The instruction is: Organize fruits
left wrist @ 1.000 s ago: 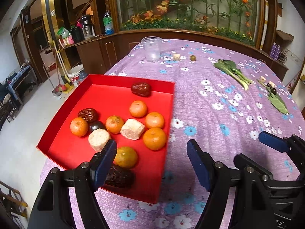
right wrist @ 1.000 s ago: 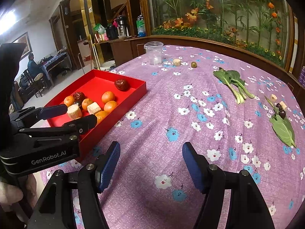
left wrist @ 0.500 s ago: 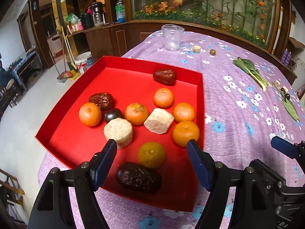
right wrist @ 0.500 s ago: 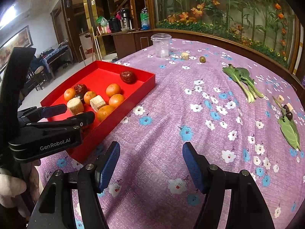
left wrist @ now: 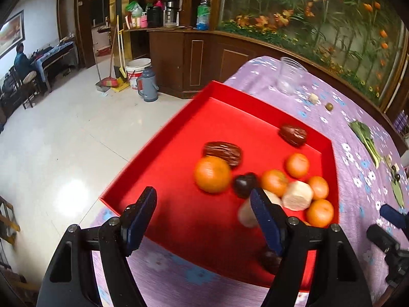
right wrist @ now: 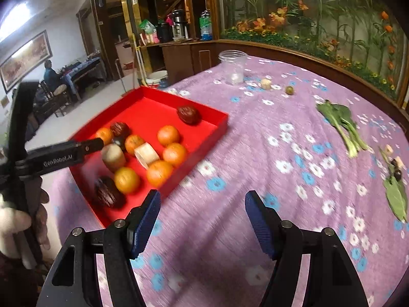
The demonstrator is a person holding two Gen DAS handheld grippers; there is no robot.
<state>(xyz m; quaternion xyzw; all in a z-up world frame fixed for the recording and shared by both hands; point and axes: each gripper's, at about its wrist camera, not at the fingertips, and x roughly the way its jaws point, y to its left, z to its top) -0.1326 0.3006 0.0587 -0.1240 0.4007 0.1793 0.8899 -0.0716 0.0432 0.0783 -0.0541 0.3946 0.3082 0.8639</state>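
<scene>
Your left gripper (left wrist: 203, 216) hangs over the near left part of the red tray (left wrist: 163, 151), its jaws apart with only bare tray floor between them; nothing is gripped. Your right gripper (right wrist: 202, 217) is over the purple flowered tablecloth (right wrist: 255, 153), just right of the tray's near corner, its jaws likewise apart and empty. In the right wrist view your left hand (right wrist: 15, 220) shows at the left edge, wrapped round the other tool's handle. The fruit sits in the tray's right half. There are six oranges: the largest-looking one (left wrist: 212, 174) lies nearest the left gripper, with a small dark plum (left wrist: 245, 184) touching its right side and a wrinkled brown date (left wrist: 223, 153) just behind it. A second date (left wrist: 292, 134) lies apart toward the far right corner, and a third dark one (right wrist: 108, 192) sits at the near edge beside an orange (right wrist: 126, 179). Two pale cut chunks (right wrist: 146, 154) rest among the oranges; what they are I cannot tell. Out on the cloth, well apart from the tray: a clear plastic cup (right wrist: 234, 67), a small pale piece (right wrist: 265, 84), a small green fruit (right wrist: 289, 90), a leafy green vegetable (right wrist: 340, 122), and a leaf with small bits beside it (right wrist: 396, 194). Both views are motion-blurred.
</scene>
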